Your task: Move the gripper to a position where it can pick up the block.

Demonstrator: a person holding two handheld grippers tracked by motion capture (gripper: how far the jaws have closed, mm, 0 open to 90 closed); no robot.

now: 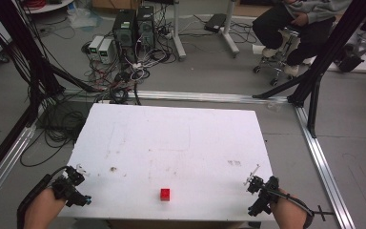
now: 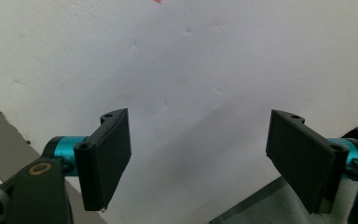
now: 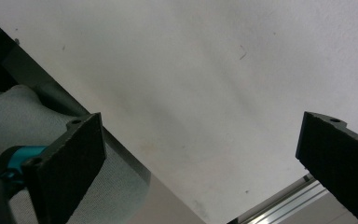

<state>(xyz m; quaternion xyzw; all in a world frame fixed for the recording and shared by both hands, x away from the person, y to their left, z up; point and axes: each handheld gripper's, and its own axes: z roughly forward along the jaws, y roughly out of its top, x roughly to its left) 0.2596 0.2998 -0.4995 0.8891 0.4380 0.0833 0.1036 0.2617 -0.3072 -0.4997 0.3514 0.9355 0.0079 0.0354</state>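
A small red cube (image 1: 165, 194) sits on the white table (image 1: 171, 138) near the middle of its front edge. My left gripper (image 1: 77, 187) hovers over the front left corner, well left of the cube. In the left gripper view its jaws (image 2: 205, 163) stand wide open over bare white tabletop, and a sliver of the red cube (image 2: 157, 1) shows at the top edge. My right gripper (image 1: 256, 194) is at the front right corner, well right of the cube. In the right gripper view it (image 3: 200, 163) is wide open with nothing between its jaws.
The tabletop carries a few faint stains (image 1: 113, 169). Behind the table, computer towers (image 1: 133, 28) and tangled cables (image 1: 119, 76) lie on the floor. A seated person (image 1: 290, 24) is at the back right. Aluminium rails (image 1: 321, 162) and black frame posts (image 1: 314, 71) flank the table.
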